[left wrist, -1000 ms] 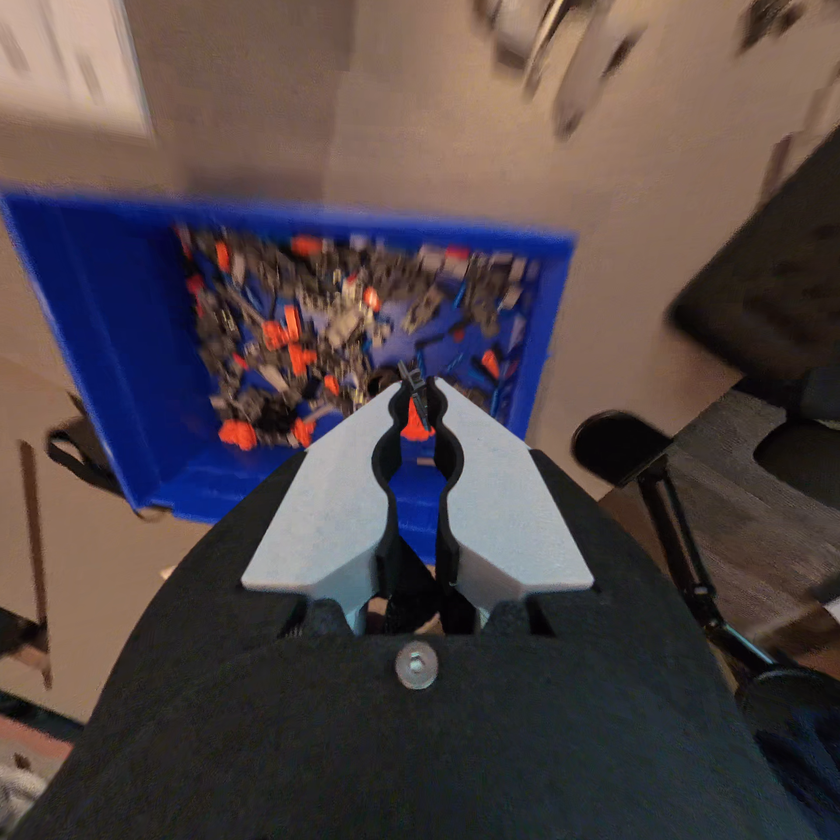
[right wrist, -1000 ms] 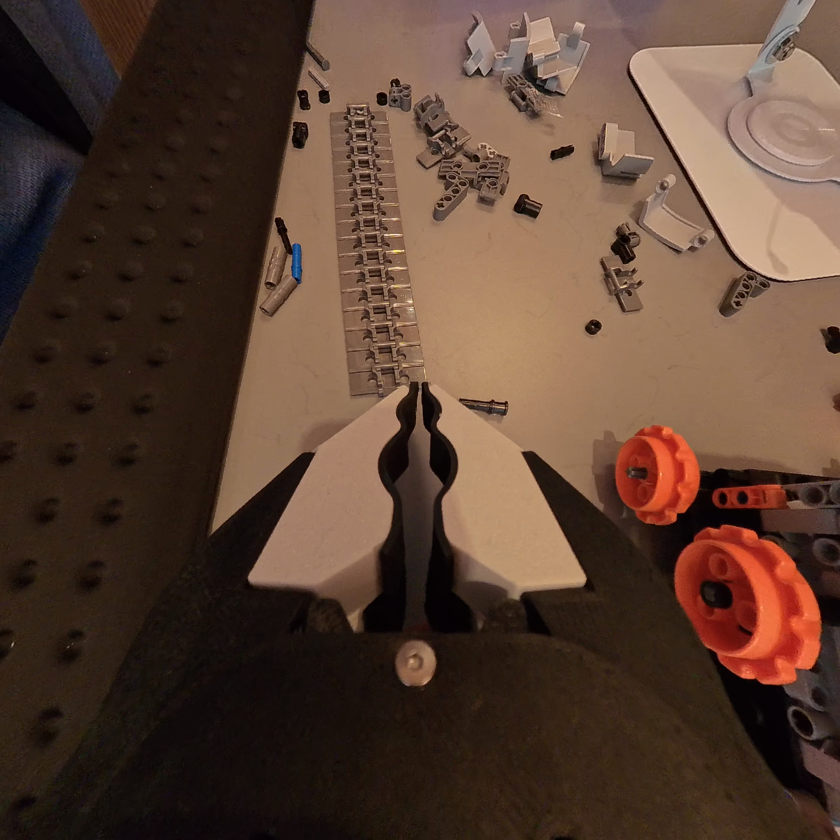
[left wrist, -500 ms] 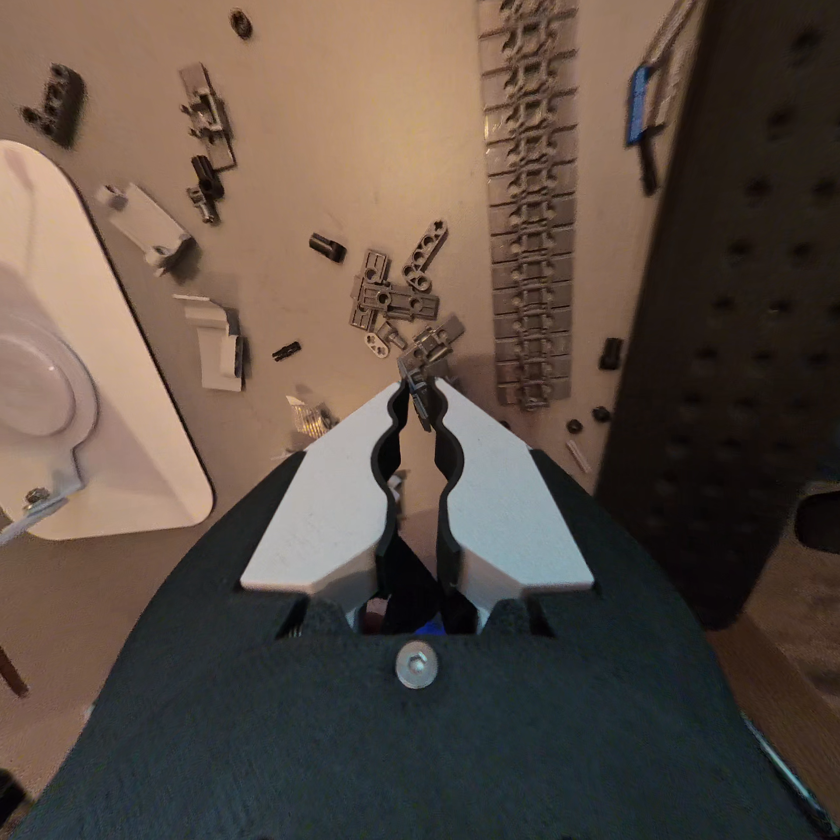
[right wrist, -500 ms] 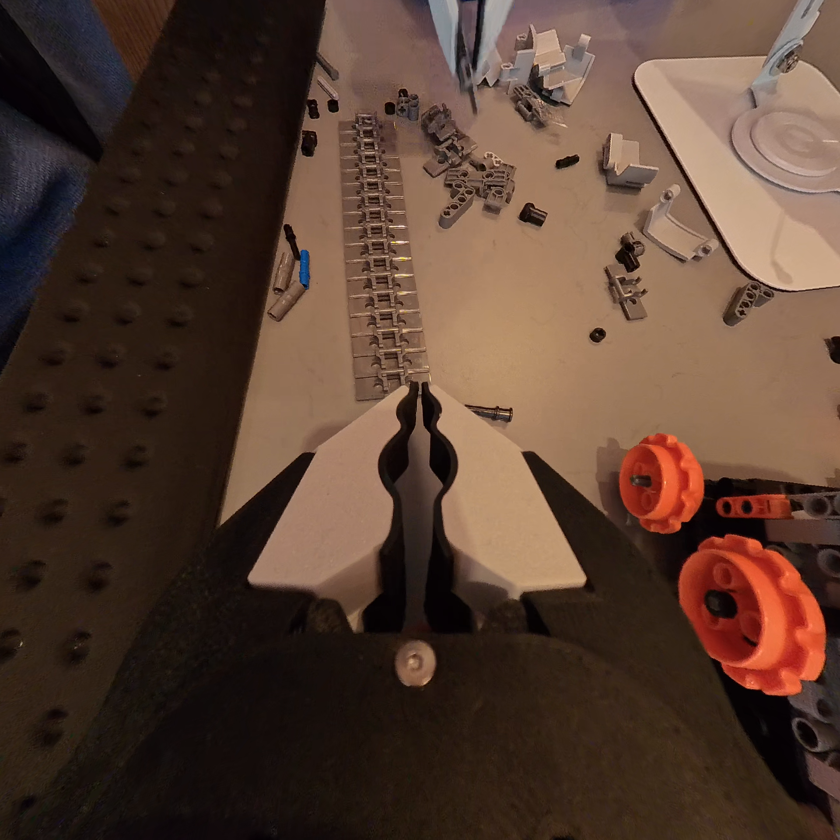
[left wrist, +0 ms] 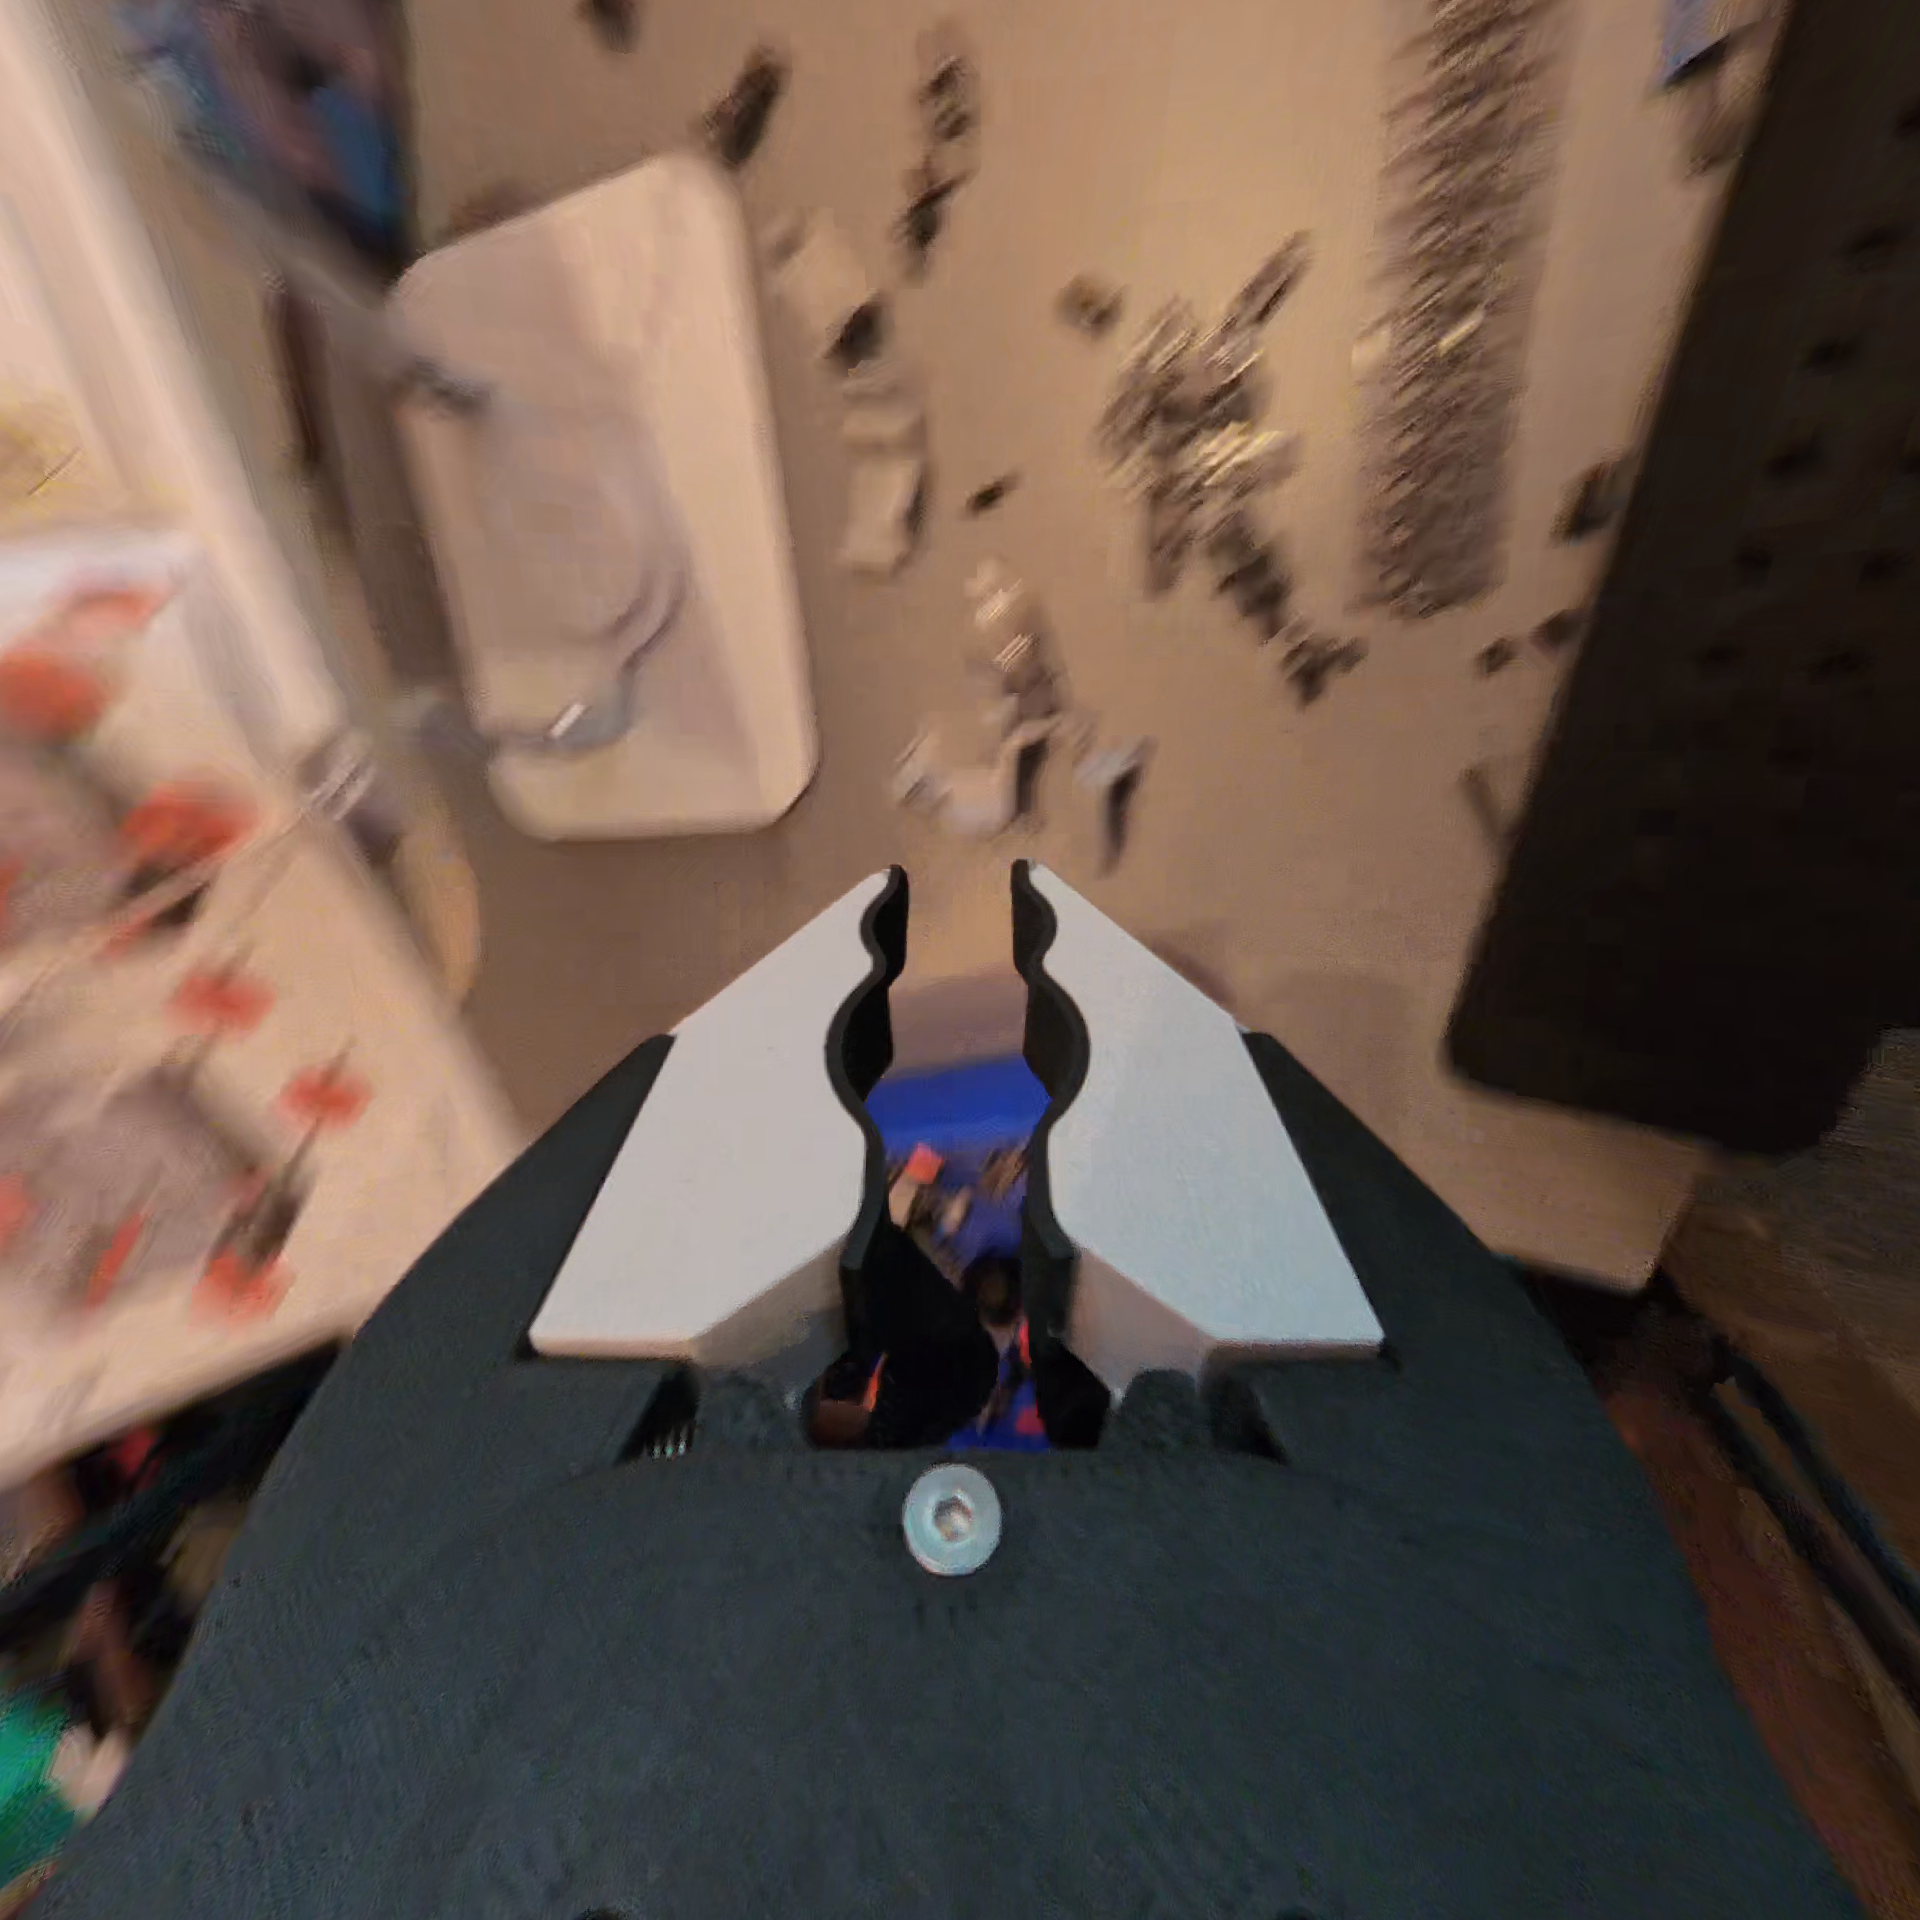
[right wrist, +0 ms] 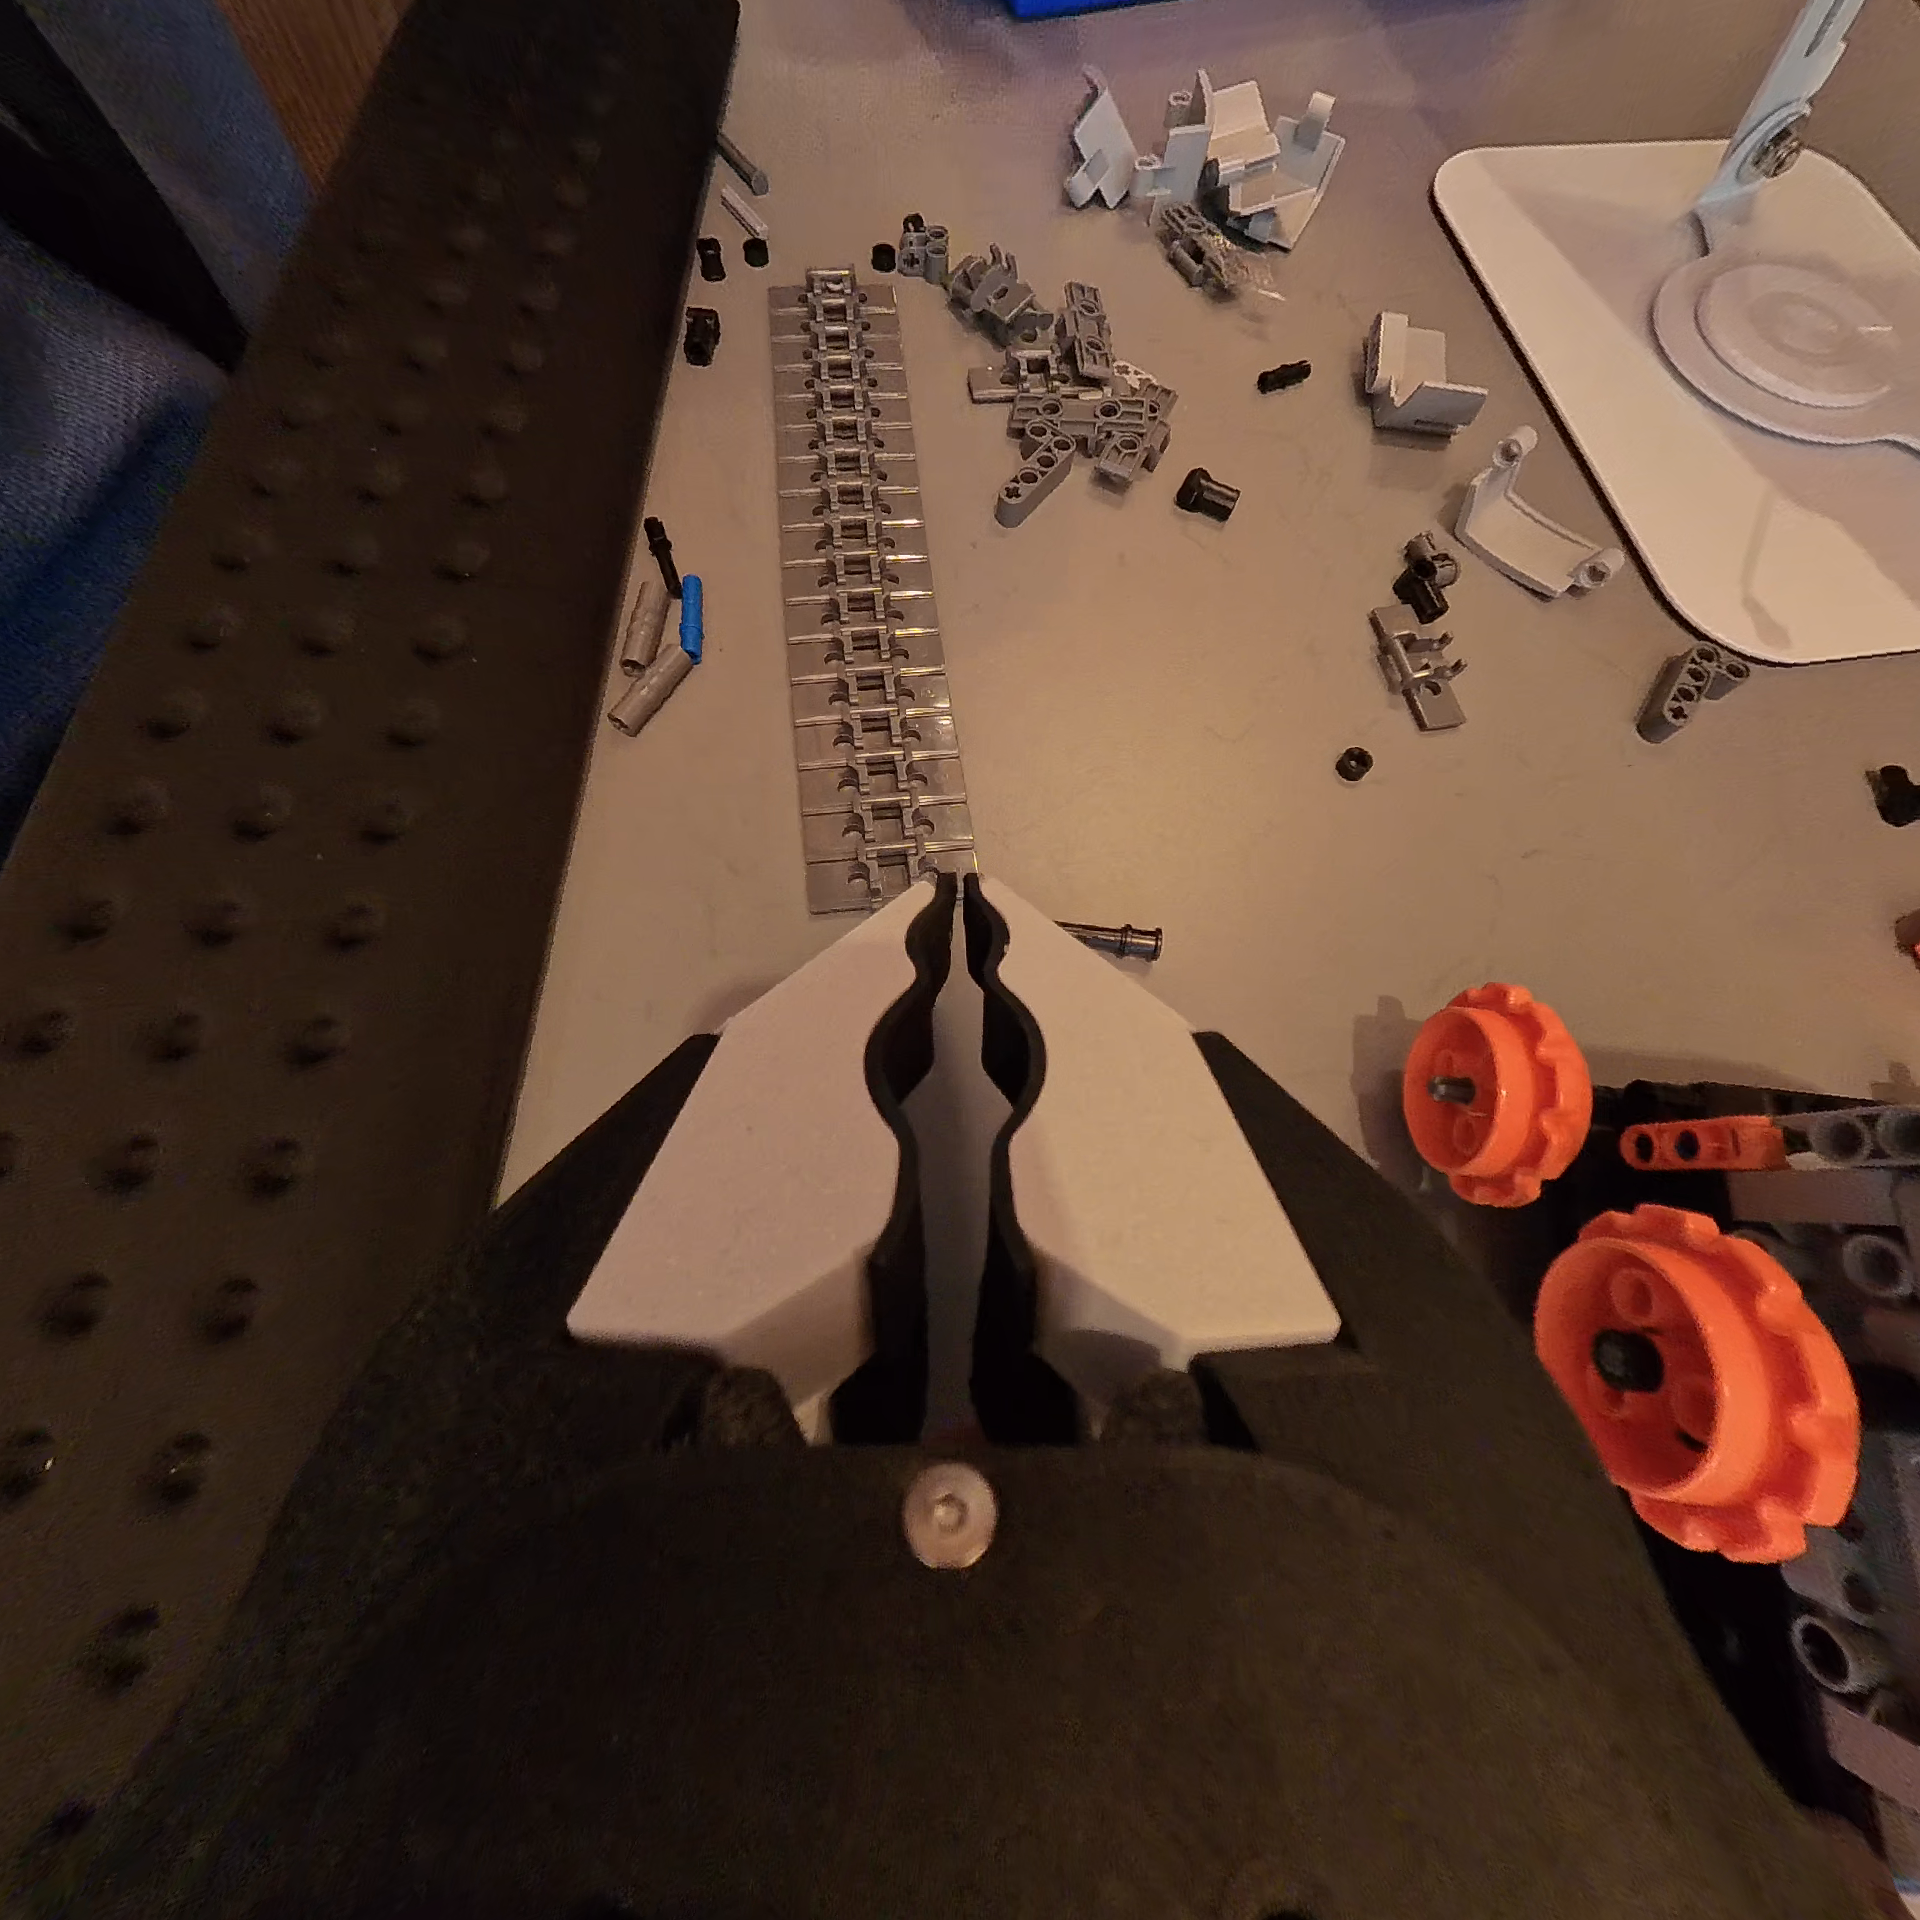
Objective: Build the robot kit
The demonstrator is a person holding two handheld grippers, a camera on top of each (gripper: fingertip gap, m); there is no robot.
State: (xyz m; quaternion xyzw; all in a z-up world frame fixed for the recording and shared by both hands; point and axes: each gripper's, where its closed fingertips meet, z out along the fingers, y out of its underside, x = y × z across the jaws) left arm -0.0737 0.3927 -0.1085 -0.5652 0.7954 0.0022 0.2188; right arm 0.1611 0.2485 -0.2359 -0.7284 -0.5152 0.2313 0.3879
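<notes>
Grey tread-link strip point(right wrist: 868, 592) lies flat on the tabletop point(right wrist: 1195, 831), its near end just under my right claw point(right wrist: 957, 881), jaws nearly closed, empty. My left claw point(left wrist: 956, 868) gapes narrowly, empty, view blurred, above scattered grey pieces point(left wrist: 1195, 436) beside a white base plate point(left wrist: 613, 540).

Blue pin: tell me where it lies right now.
In the right wrist view the blue pin lies on the table, left of the grey track strip, beside two grey pins and the black studded plate.
</notes>
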